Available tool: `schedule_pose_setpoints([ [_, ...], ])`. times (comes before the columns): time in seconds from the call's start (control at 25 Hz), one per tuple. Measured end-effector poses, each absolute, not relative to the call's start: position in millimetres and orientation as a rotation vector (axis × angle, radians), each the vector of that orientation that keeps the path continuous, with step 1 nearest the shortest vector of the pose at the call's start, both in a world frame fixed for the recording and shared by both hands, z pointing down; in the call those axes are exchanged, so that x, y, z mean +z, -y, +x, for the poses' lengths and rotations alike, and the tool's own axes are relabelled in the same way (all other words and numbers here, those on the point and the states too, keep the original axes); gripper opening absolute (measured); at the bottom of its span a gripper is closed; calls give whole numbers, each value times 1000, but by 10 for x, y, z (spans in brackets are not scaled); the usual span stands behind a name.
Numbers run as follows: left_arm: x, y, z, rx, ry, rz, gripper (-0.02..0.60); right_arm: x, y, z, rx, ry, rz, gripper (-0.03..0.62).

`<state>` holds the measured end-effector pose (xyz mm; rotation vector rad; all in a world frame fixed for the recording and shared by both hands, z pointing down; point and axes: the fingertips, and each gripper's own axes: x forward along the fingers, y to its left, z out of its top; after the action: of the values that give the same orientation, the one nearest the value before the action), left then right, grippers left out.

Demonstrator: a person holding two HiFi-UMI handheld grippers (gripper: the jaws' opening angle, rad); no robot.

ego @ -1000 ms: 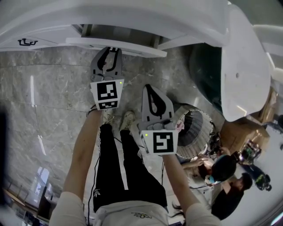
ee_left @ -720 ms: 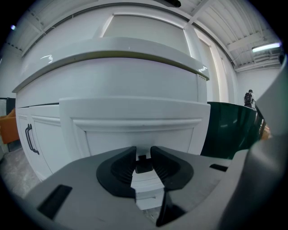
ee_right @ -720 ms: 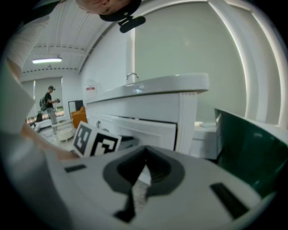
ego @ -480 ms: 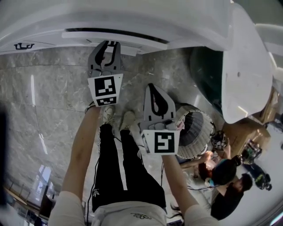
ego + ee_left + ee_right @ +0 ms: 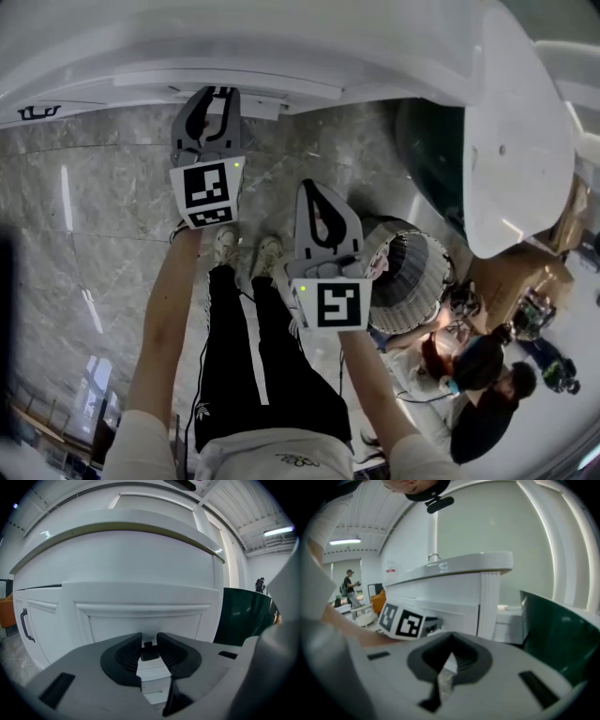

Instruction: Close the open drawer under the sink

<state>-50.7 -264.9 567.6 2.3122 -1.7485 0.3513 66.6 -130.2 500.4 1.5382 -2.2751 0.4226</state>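
- Sink cabinet [image 5: 394,47]: this white unit fills the top of the head view. I use it as the reference for every position below.
- Drawer [image 5: 145,616]: it sits in the cabinet face just below the counter [image 5: 117,529] edge. In the head view its front shows only as a narrow white ledge standing slightly proud of the cabinet, and no interior is visible. I judge the closing travel mostly complete. Seating the front flush with the cabinet face is left to do.
- Left tongs [image 5: 149,636]: they are at the drawer front, pointing into the cabinet. They are partly closed and clamp the drawer handle between the pads.
- Right tongs [image 5: 451,638]: they are held back from the cabinet, toward its right end, above the floor. The tips meet and carry nothing. I give them no part in this step.
- Handle [image 5: 150,654]: this small dark pull sits at the centre of the drawer front. It is my only contact point with the drawer.
- Remaining work: push the handle toward the cabinet until the ledge disappears, then release the left tongs. I cannot confirm from these views whether a gap is left behind the front.
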Motion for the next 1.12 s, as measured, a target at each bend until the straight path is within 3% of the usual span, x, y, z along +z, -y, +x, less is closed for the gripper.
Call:
schedule_pose_setpoints([
  [0.56, 5728, 2648, -492, 368, 1695, 2310, 129, 4966, 1140, 633, 426, 2283, 1552, 28],
  [0.76, 5669, 2550, -510, 310, 1697, 2302, 198, 4898, 1022, 634, 424, 2282, 1569, 28],
  [1.12, 4768, 2252, -449, 293, 1704, 2370, 197, 4348, 911, 596, 331, 2335, 1610, 28],
])
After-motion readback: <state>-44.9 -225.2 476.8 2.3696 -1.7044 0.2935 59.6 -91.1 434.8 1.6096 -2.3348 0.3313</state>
